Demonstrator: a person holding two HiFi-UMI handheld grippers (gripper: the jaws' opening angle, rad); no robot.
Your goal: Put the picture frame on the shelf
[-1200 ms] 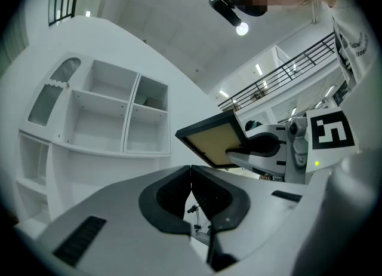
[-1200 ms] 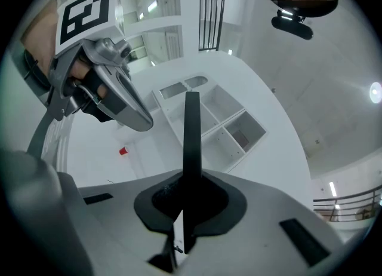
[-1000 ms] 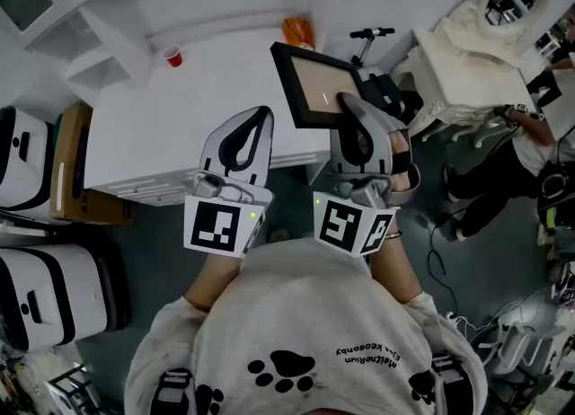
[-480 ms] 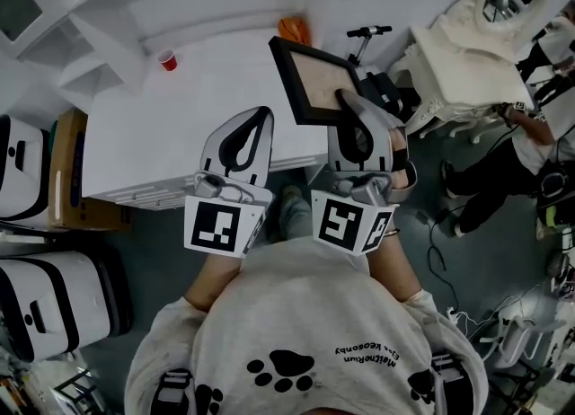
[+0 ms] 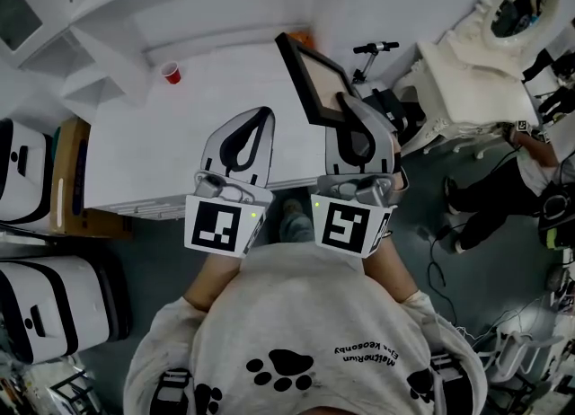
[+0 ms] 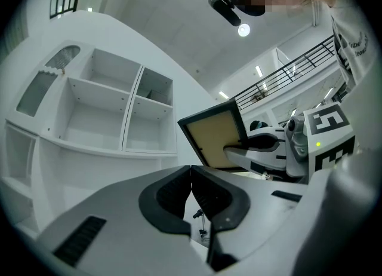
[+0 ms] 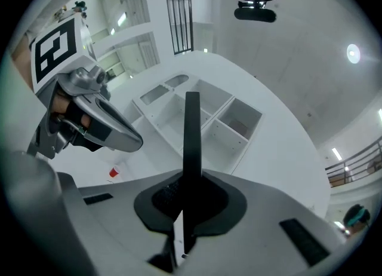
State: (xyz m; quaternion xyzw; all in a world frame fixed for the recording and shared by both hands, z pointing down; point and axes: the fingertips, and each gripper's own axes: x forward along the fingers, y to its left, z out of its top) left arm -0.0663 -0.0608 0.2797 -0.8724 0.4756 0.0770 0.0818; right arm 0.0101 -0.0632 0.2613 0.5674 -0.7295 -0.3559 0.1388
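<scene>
Right now your right claw (image 5: 345,103) is clamped on the lower edge of the picture frame (image 5: 313,76) — the frame stands tilted just ahead of it, over the desk (image 5: 180,144) edge. Your left claw (image 5: 260,117), just beside it, is closed and empty — the shelf (image 5: 112,13) lies ahead of both.

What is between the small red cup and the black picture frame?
Only bare white tabletop separates the red cup and black picture frame, in the head view.

White table (image 5: 180,135) — red cup (image 5: 171,73) on it, near back-left corner; white shelf unit (image 5: 108,45) behind.
</scene>
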